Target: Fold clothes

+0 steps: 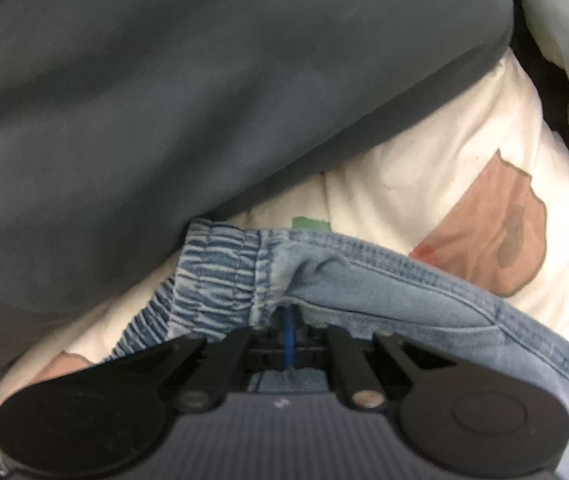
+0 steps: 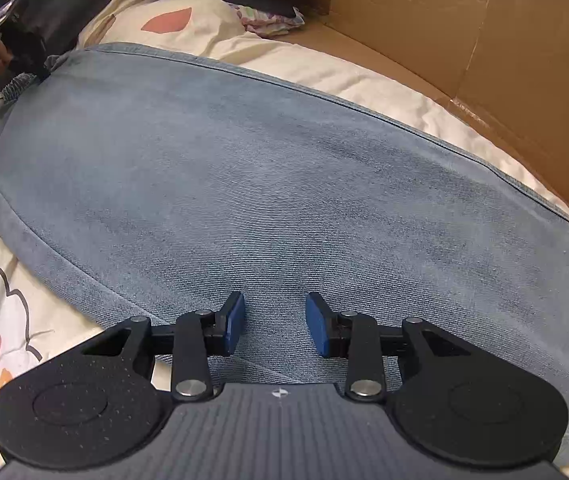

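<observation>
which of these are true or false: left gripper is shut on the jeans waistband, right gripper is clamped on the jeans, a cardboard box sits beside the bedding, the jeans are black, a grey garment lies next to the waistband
1. The left gripper is shut on the jeans at the waistband. True.
2. The right gripper is clamped on the jeans. False: its jaws stand open over the denim.
3. A cardboard box sits beside the bedding. True.
4. The jeans are black. False: light blue denim.
5. A grey garment lies next to the waistband. True.

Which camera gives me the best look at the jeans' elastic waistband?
Left wrist view: the elastic waistband fills mid-frame, just ahead of the shut left gripper. The right wrist view shows it only small, at the far left edge.
</observation>
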A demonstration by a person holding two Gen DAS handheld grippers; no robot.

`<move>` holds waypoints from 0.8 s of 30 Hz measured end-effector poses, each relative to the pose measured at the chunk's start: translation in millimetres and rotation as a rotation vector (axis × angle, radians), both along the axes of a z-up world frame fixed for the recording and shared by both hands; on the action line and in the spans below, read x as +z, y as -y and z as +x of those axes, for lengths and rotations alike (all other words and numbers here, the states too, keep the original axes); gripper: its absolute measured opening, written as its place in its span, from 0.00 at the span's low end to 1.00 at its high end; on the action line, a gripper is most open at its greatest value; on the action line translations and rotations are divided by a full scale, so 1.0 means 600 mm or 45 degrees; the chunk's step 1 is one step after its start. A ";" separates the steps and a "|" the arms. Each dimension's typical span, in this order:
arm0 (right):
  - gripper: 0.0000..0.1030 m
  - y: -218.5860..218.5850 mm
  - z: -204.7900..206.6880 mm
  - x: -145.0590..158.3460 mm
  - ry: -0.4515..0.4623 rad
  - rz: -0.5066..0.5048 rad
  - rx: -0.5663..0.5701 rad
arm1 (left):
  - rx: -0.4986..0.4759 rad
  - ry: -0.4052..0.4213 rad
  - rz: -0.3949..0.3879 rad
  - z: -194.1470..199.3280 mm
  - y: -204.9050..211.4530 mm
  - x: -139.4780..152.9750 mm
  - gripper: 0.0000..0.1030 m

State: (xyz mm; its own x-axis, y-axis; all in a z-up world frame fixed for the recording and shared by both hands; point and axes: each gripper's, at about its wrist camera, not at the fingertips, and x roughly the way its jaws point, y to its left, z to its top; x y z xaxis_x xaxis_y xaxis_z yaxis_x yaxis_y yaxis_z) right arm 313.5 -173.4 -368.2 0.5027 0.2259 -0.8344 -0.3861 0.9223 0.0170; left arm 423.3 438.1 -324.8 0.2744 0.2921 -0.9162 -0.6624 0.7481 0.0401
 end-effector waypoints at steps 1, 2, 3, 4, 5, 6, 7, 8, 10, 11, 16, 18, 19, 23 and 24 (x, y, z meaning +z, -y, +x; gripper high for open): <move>0.39 0.000 0.000 0.000 -0.001 0.000 -0.001 | -0.017 -0.012 -0.006 0.002 0.002 0.009 0.03; 0.39 0.000 0.000 0.000 -0.002 0.001 -0.002 | -0.053 -0.023 -0.005 0.003 0.007 0.021 0.04; 0.39 -0.001 0.000 0.000 -0.002 -0.001 -0.001 | -0.088 -0.032 0.007 0.002 0.013 0.037 0.04; 0.39 -0.001 -0.001 0.000 0.001 -0.004 0.001 | -0.099 -0.030 0.020 -0.002 0.016 0.051 0.07; 0.39 -0.002 -0.001 0.001 0.002 -0.005 0.001 | -0.104 -0.027 0.030 -0.006 0.019 0.064 0.14; 0.39 -0.002 -0.001 0.001 0.002 -0.006 0.001 | -0.094 -0.017 0.026 -0.013 0.020 0.073 0.17; 0.39 -0.002 -0.001 0.001 0.001 -0.006 0.000 | -0.099 -0.014 0.010 -0.018 0.022 0.077 0.18; 0.39 -0.002 -0.001 0.001 0.001 -0.006 0.000 | -0.104 -0.010 -0.005 -0.024 0.023 0.080 0.18; 0.39 -0.003 0.000 0.001 0.001 -0.007 -0.002 | -0.110 -0.016 -0.030 -0.034 0.026 0.076 0.18; 0.39 -0.003 0.000 0.001 0.001 -0.007 -0.002 | -0.107 -0.021 -0.043 -0.038 0.027 0.068 0.18; 0.39 -0.003 0.001 0.001 0.001 -0.009 -0.004 | -0.032 -0.039 -0.027 -0.052 0.004 0.021 0.03; 0.39 -0.003 0.000 0.001 0.004 -0.011 -0.002 | 0.032 -0.012 -0.033 -0.059 -0.009 0.008 0.03; 0.39 -0.003 -0.001 0.000 0.006 -0.012 0.000 | 0.026 -0.012 -0.007 -0.058 -0.009 0.006 0.03; 0.39 -0.004 -0.002 -0.001 0.016 -0.018 0.003 | 0.003 -0.044 0.097 -0.050 -0.001 0.001 0.03; 0.39 -0.004 -0.002 0.000 0.015 -0.018 0.002 | 0.010 -0.046 0.102 -0.049 -0.001 0.000 0.03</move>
